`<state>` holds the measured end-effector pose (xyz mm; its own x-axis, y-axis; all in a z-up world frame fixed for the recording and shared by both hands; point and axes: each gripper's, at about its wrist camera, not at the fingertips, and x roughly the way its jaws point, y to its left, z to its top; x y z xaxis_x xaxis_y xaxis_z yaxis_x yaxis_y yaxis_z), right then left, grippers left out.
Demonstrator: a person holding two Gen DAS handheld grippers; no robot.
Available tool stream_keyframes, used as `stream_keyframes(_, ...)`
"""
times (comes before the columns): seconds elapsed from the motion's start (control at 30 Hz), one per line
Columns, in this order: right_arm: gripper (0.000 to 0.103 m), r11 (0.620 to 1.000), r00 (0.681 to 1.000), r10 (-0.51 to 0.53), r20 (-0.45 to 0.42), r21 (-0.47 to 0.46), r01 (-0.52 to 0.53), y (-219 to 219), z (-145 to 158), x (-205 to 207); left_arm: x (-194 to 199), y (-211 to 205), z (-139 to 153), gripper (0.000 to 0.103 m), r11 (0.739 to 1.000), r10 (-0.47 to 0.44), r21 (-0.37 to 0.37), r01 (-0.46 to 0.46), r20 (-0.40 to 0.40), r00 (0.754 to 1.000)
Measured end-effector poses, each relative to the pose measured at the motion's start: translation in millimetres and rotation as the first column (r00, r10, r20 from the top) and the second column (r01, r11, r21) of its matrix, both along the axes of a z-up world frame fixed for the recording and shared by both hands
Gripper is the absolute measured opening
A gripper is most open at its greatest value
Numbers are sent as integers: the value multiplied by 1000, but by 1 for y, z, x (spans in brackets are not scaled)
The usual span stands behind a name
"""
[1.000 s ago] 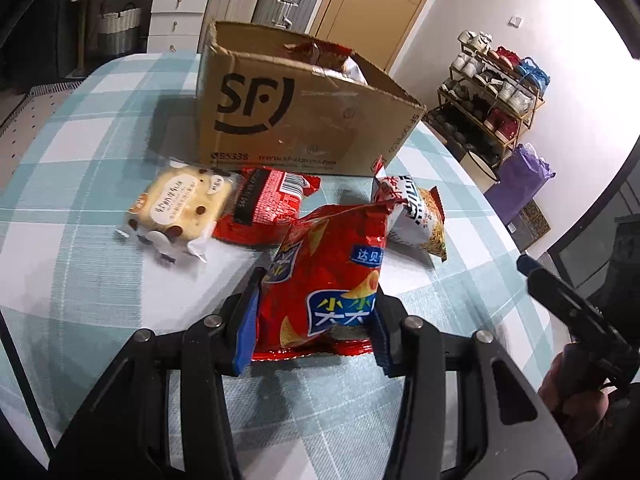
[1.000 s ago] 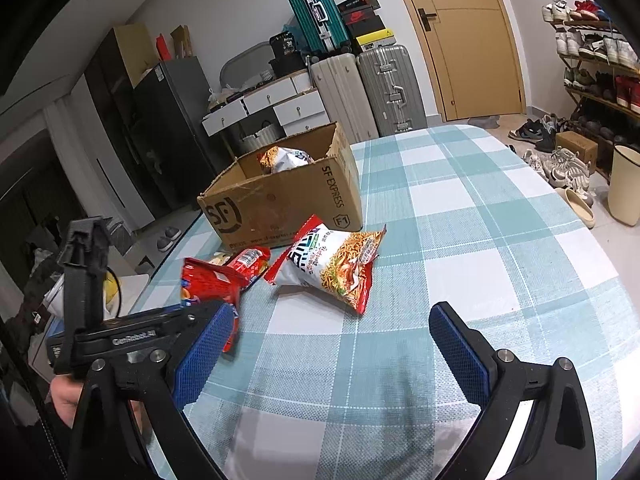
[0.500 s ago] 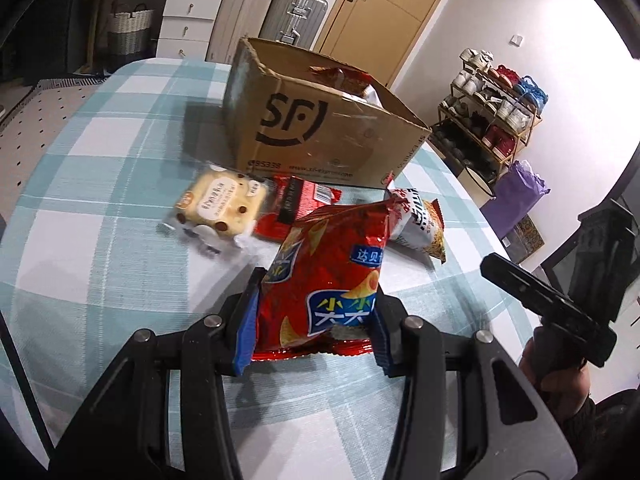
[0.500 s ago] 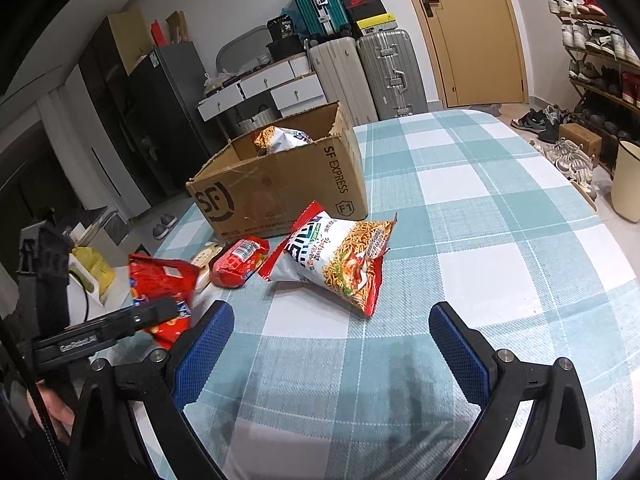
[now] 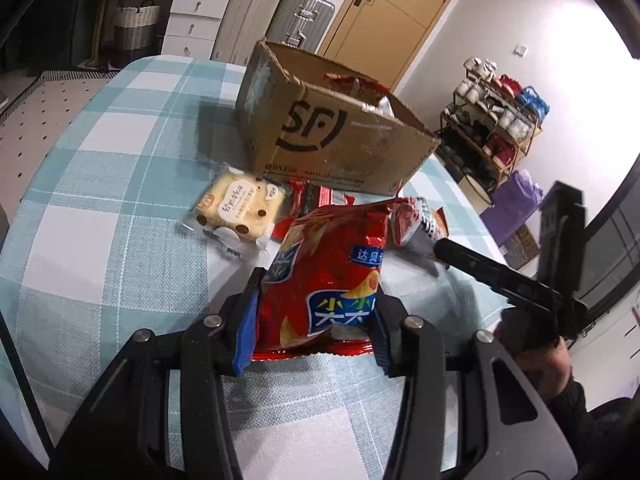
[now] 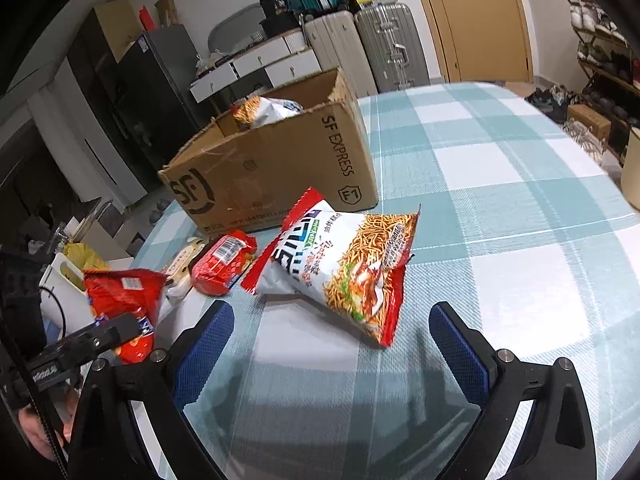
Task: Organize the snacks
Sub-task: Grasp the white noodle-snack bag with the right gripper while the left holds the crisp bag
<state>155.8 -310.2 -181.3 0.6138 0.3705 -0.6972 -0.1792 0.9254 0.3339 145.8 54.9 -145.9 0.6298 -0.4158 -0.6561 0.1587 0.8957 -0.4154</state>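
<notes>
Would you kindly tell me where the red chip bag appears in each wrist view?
Left wrist: chip bag at lower centre, clamped between the jaws.
Right wrist: it sits at the lower left edge.
Shared landmark: the SF box behind it.

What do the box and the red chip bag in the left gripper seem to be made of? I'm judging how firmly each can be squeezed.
The box looks like brown corrugated cardboard, matte, with worn, frayed rims and printed logos. The red chip bag, clamped in the left gripper, looks like thin glossy plastic film, possibly foil-lined: it wrinkles and catches highlights.
</notes>
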Motion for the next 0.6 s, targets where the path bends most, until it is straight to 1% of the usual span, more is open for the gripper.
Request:
stream_keyframes(0.2, 100, 998, 998, -21, -56, 56, 24, -5, -8, 33, -2, 7, 10, 43, 1000, 1, -9, -1, 19, 1000)
stream_keyframes(0.4, 100, 996, 997, -19, -80, 88, 26, -4, -10, 53, 0, 9, 13, 43, 1000, -1, -12, 1, 17, 1000)
stream_keyframes(0.47, 100, 996, 996, -10, -88, 84, 17, 0, -11, 58, 2, 10, 14, 43, 1000, 2, -7, -2, 18, 1000)
stream_keyframes(0.6, 100, 998, 997, 10, -77, 68, -5, 10, -10, 65, 4, 12, 16, 43, 1000, 12, 4, -12, 22, 1000)
